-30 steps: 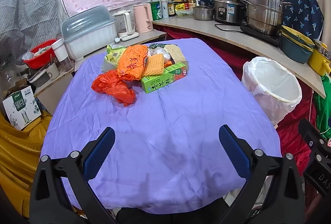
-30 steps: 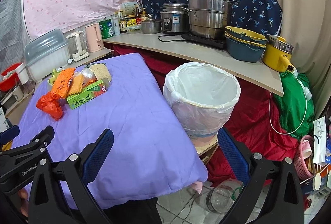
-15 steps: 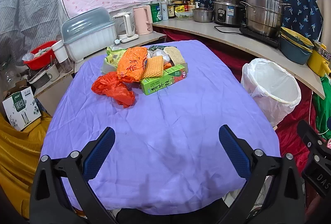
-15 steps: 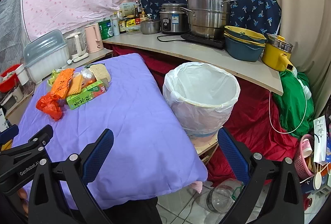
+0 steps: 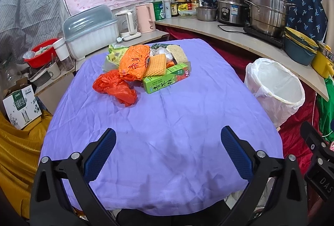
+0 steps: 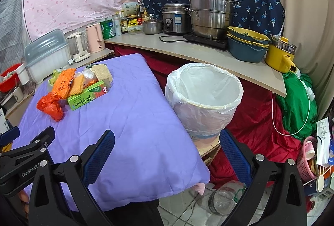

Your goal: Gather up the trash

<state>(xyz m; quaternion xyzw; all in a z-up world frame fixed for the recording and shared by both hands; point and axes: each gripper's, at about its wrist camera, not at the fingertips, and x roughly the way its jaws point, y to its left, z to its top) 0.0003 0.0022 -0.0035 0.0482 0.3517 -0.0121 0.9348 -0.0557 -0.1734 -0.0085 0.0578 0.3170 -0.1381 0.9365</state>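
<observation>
A heap of trash lies at the far end of the purple-covered table (image 5: 167,121): a crumpled red plastic bag (image 5: 114,88), an orange packet (image 5: 134,62), a yellow waffle sponge (image 5: 155,66), a green tea carton (image 5: 167,77), a beige sponge (image 5: 178,54) and a yellow-green wrapper (image 5: 113,56). The same carton (image 6: 88,95) and red bag (image 6: 50,106) show in the right wrist view. A bin lined with a white bag (image 6: 204,100) stands right of the table, also seen as the bin (image 5: 275,88) in the left view. My left gripper (image 5: 168,150) hangs open over the near table. My right gripper (image 6: 166,152) is open above the table's near right corner.
A curved counter (image 6: 187,48) behind holds steel pots, a rice cooker, bottles and stacked bowls. A dish-rack box (image 5: 91,29), kettles and a red basin (image 5: 40,54) crowd the far left. A plastic bottle (image 6: 221,196) lies on the floor. Red cloth drapes beneath the counter.
Both views have crept slightly forward toward the table; the trash pile and bin sit a little lower in frame. Both grippers stayed open and nothing was touched.
</observation>
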